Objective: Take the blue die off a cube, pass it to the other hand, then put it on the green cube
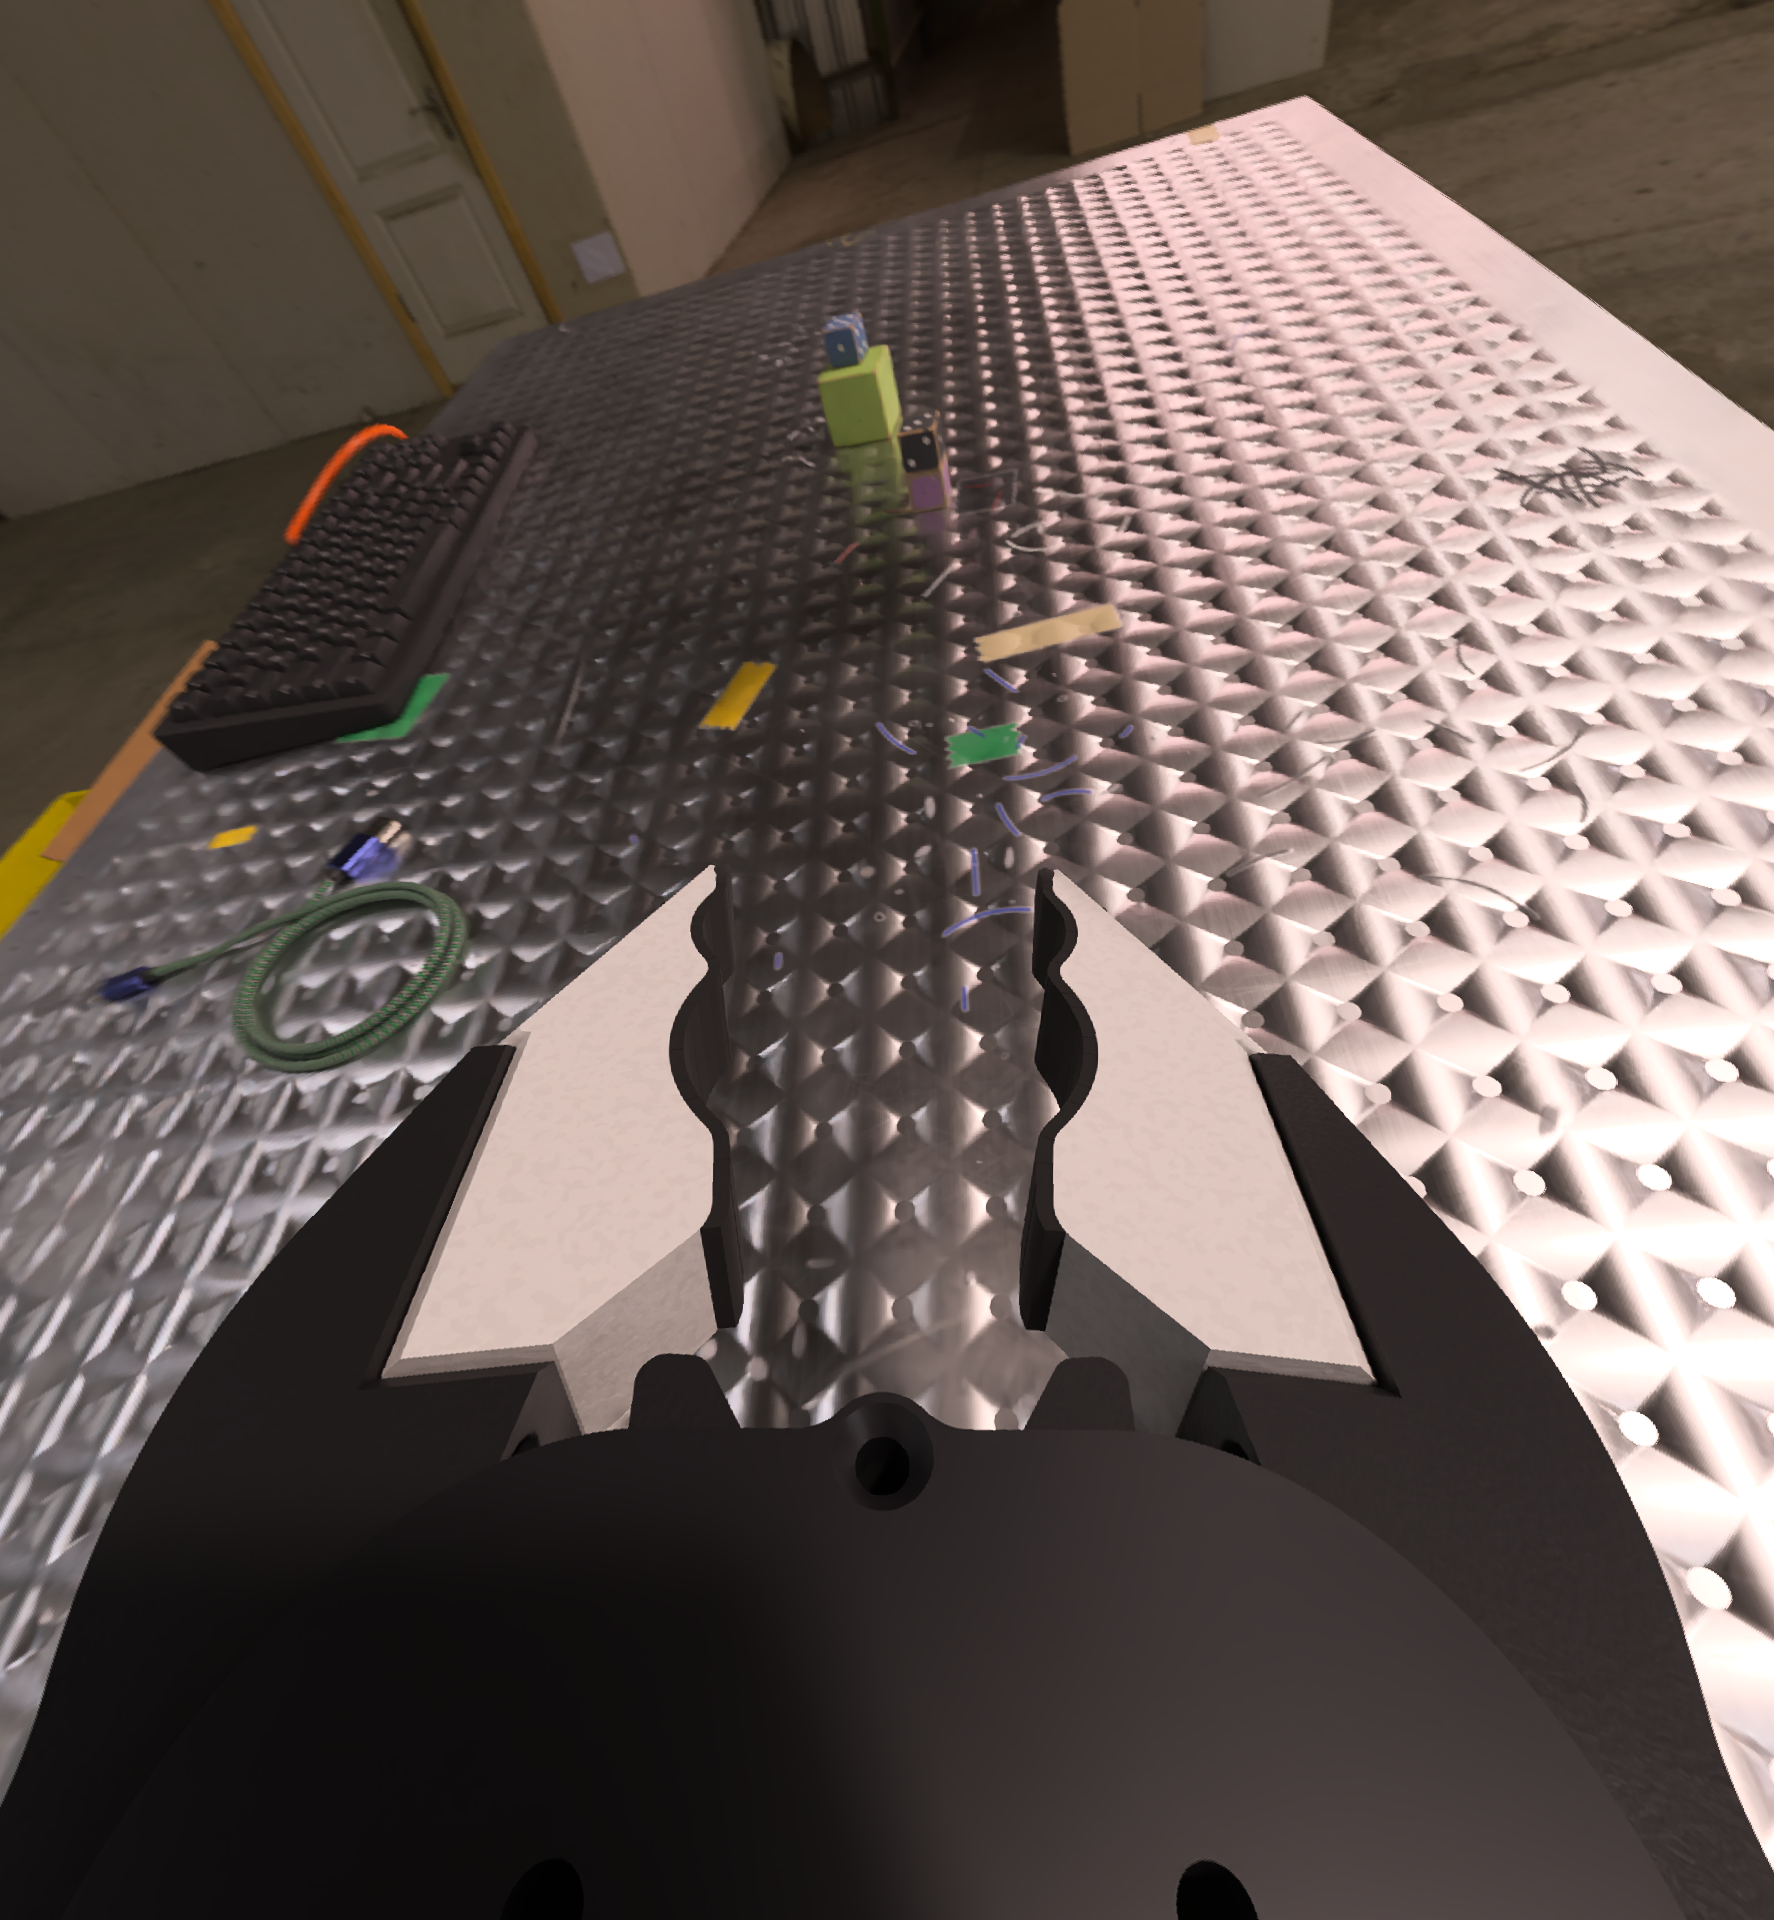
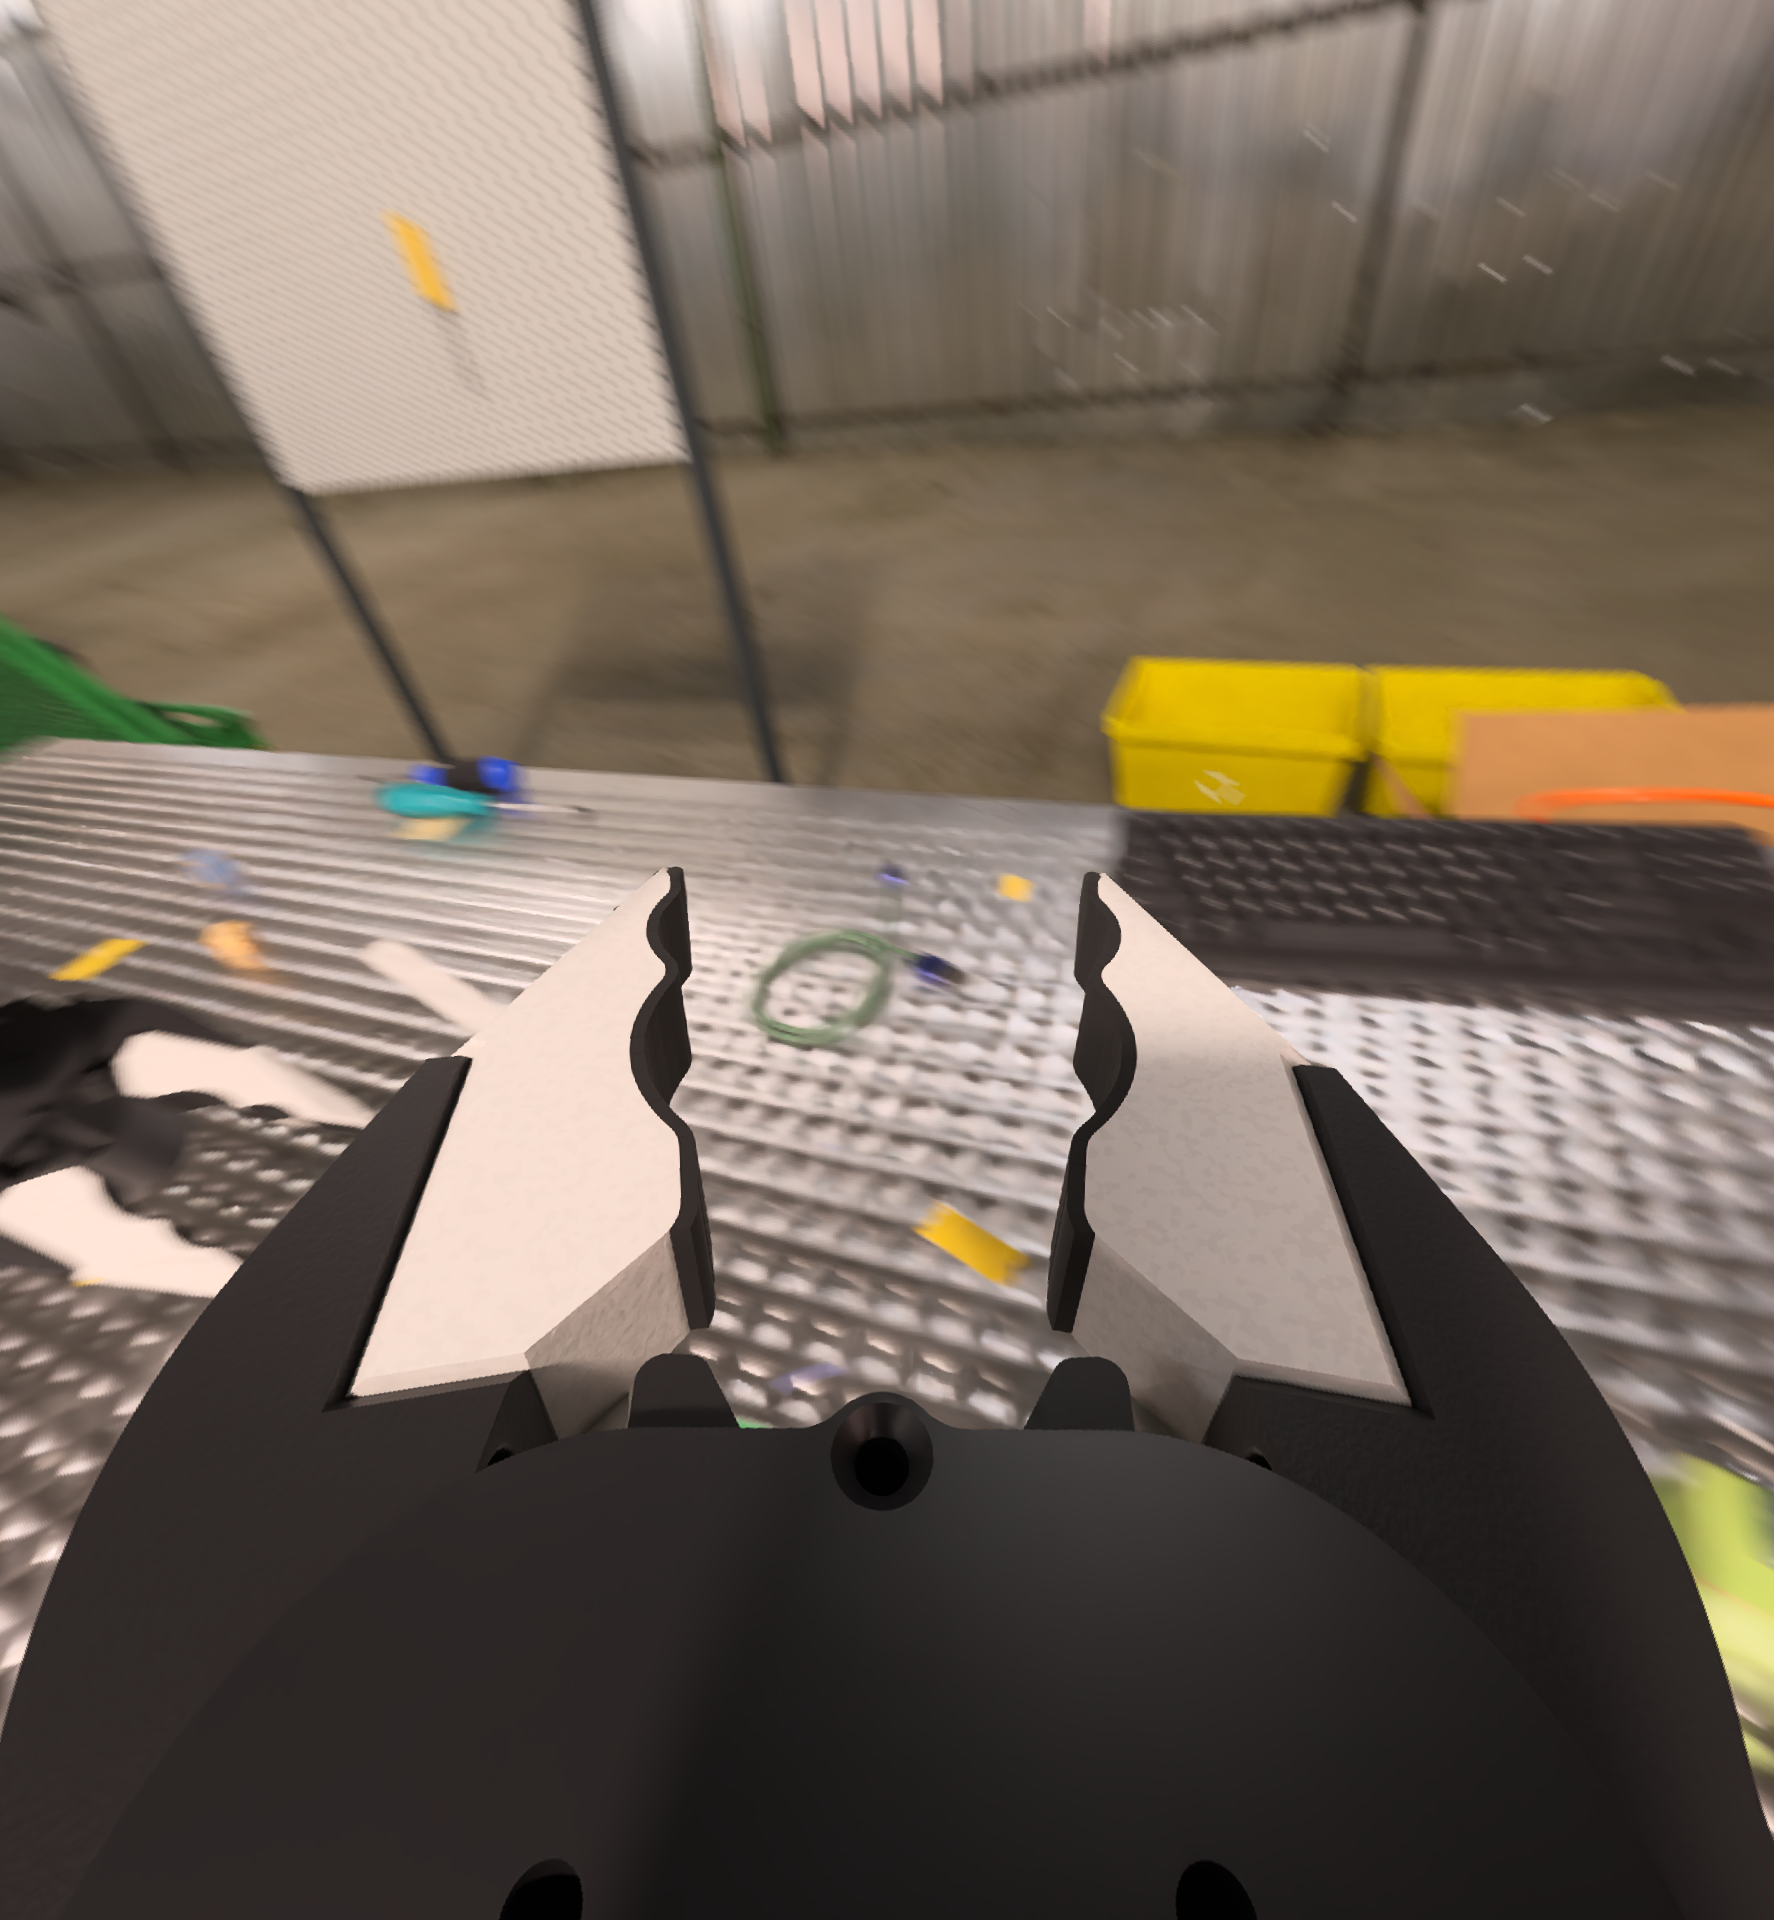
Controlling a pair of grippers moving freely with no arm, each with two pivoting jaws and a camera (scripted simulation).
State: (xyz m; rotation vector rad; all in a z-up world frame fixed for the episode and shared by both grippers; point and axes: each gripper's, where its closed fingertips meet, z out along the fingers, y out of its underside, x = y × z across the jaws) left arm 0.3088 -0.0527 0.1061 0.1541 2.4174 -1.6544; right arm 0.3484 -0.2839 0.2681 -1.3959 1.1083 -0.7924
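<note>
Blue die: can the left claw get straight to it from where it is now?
Probably yes. The left claw is open and empty, and the blue die sits exposed atop the green cube far ahead, with only flat tape scraps on the table between.

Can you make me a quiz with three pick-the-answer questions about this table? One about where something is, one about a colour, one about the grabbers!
1. Where is the blue die?
A. on the green cube
B. on the keyboard
C. in a gripper

2. What colour is the cube under the black die?
A. red
B. purple
C. white

3. How are the left gripper and right gripper?
A. both shut
B. one holding a die
C. both open, empty

Answers: 1 A, it sits atop the green cube. 2 B, the purple cube shows beneath it. 3 C, the table shows between each pair of fingers.
</note>
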